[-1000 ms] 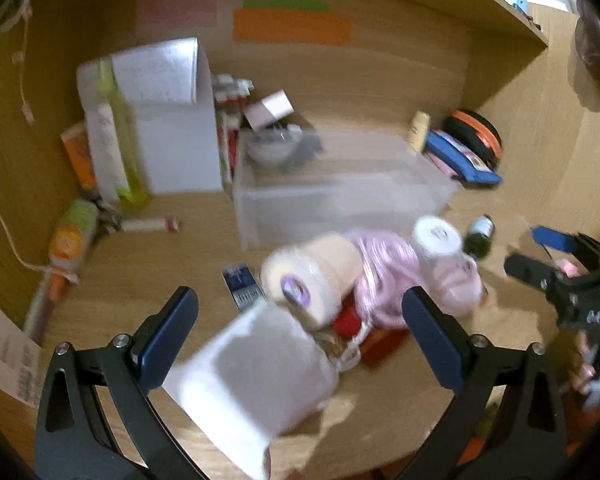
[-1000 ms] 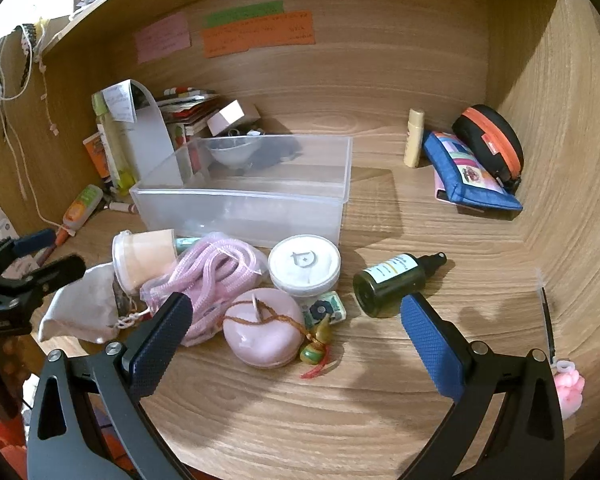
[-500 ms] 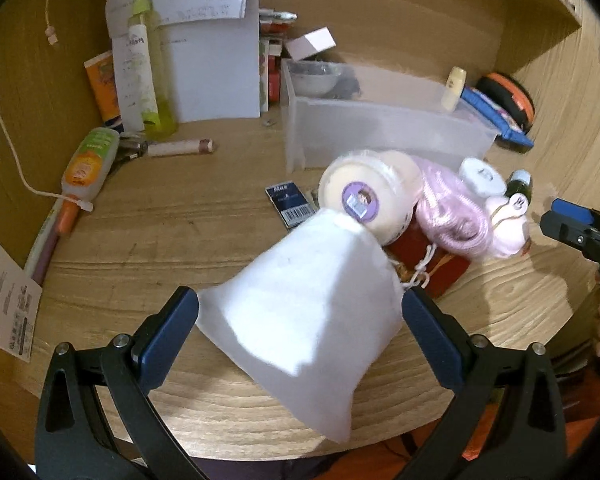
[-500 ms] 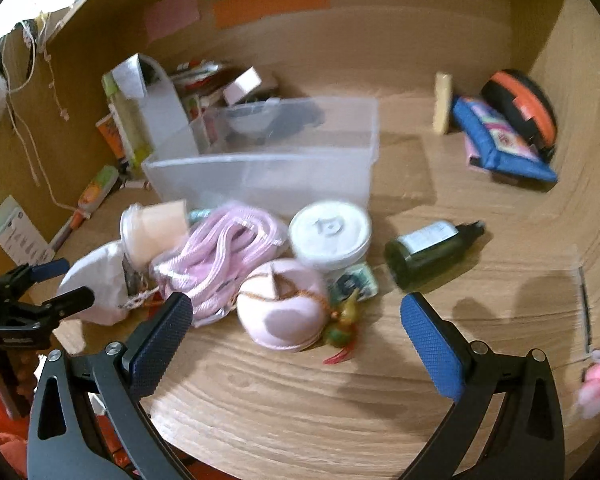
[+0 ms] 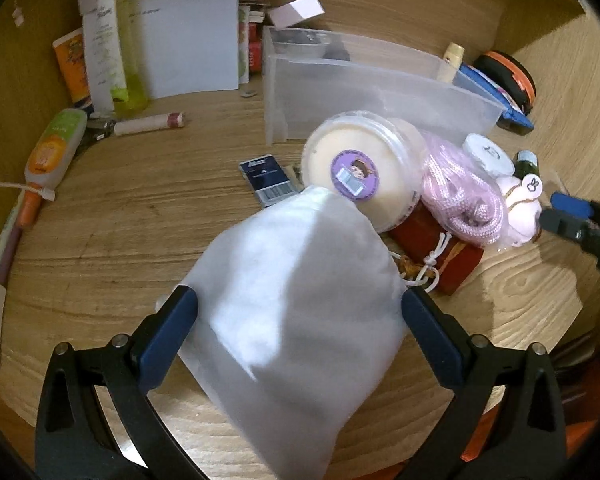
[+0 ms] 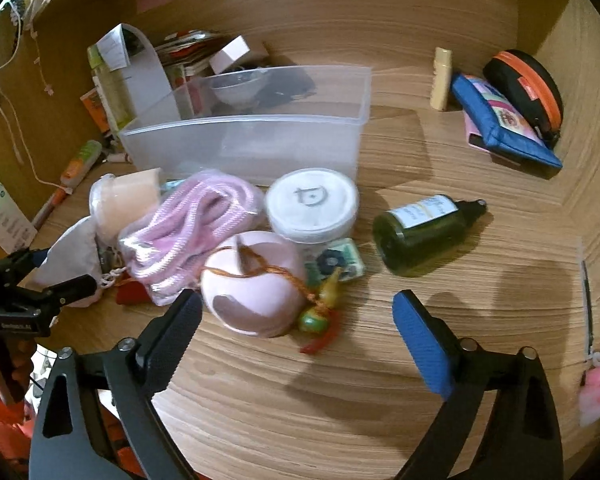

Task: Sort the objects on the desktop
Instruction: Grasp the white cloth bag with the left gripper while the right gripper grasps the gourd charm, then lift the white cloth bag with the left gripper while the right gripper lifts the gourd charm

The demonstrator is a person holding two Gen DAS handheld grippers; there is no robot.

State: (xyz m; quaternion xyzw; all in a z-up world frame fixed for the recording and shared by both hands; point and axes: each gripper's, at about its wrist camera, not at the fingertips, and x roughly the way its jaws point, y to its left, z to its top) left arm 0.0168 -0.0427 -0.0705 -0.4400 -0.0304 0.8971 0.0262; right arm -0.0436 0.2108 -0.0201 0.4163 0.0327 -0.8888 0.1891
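The left gripper (image 5: pixel 299 334) had its fingers spread wide with a white drawstring pouch (image 5: pixel 300 320) filling the gap between them; whether the pads pressed the cloth could not be told. The right gripper (image 6: pixel 296 340) hung open and empty over the wooden counter (image 6: pixel 340 400), its left finger just beside a pink round coin purse (image 6: pixel 256 284) with a small gourd charm (image 6: pixel 320 308) against it.

Just beyond the pouch lay a tipped cream-filled jar (image 5: pixel 360 164), touching a red box (image 5: pixel 440 248) and a coil of pink rope (image 6: pixel 188 228). A white-lidded jar (image 6: pixel 312 204) stood right of the rope, and a dark green dropper bottle (image 6: pixel 424 232) lay on its side further right, apart from the heap. A dark blue card (image 5: pixel 269 180) lay left of the tipped jar.

Behind the heap stood a clear plastic bin (image 6: pixel 252 140), a bowl (image 6: pixel 236 88) at its far end. Far right lay a blue pouch (image 6: pixel 504 120) and an orange-trimmed black case (image 6: pixel 528 88).
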